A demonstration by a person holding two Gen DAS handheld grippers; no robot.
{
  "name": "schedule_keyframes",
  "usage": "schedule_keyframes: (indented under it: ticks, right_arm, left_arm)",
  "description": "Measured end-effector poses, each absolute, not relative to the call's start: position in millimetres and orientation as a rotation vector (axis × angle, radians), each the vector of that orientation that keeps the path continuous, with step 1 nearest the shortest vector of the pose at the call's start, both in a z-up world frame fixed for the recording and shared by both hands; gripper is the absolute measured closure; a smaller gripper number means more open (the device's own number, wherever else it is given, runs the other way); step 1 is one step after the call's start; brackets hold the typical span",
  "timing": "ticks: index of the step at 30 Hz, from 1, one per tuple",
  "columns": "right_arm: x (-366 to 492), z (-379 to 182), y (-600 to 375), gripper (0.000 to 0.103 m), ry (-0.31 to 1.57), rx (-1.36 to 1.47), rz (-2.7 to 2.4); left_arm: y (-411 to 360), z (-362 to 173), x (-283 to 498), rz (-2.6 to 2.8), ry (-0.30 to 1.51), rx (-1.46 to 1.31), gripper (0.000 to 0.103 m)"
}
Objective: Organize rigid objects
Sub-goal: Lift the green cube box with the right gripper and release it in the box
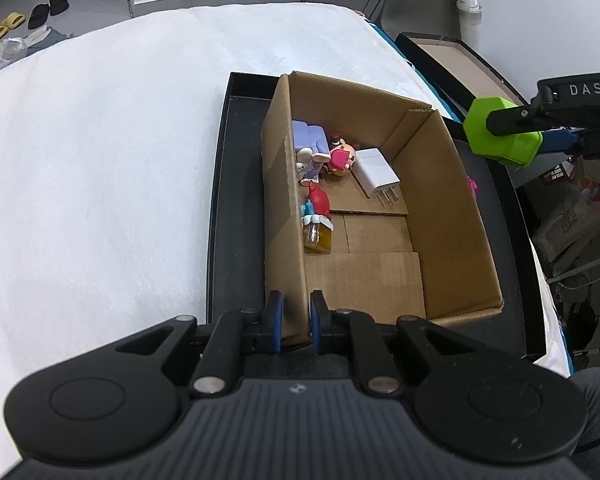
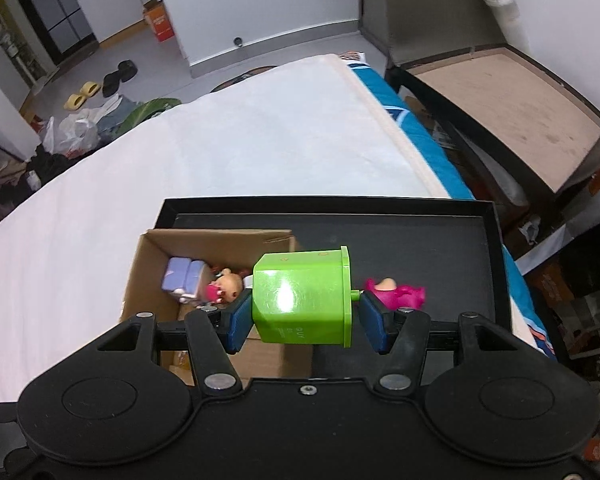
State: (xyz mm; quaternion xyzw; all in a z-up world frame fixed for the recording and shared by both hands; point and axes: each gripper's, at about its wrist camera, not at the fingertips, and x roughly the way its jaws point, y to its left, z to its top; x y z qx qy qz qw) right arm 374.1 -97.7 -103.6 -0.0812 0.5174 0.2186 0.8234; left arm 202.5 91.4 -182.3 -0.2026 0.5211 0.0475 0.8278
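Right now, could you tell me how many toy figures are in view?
4: three in the cardboard box: purple, pink-faced, red; one magenta outside on the black tray. Others may be hidden.

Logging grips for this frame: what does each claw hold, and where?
Right claw: green block, by its two ends. Left claw: cardboard box, pinching its near wall.
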Motion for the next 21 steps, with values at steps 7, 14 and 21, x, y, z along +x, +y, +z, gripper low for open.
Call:
schedule_keyframes:
  ticks: [7, 14, 21]
  right_arm:
    - [363, -102, -80, 0.048, 1.101, -0.209, 0.495]
    - [355, -108, -66, 0.048, 1.115, -0.235, 0.509]
    - [347, -118, -55, 0.048, 1.138, -0.255, 0.52]
  left_arm:
    - [92, -183, 202, 0.095, 1.104, -0.435, 0.09]
    - [93, -182, 200, 0.091, 1.099, -0.434, 0.09]
    - [94, -183, 200, 0.089, 1.096, -0.442, 0.09]
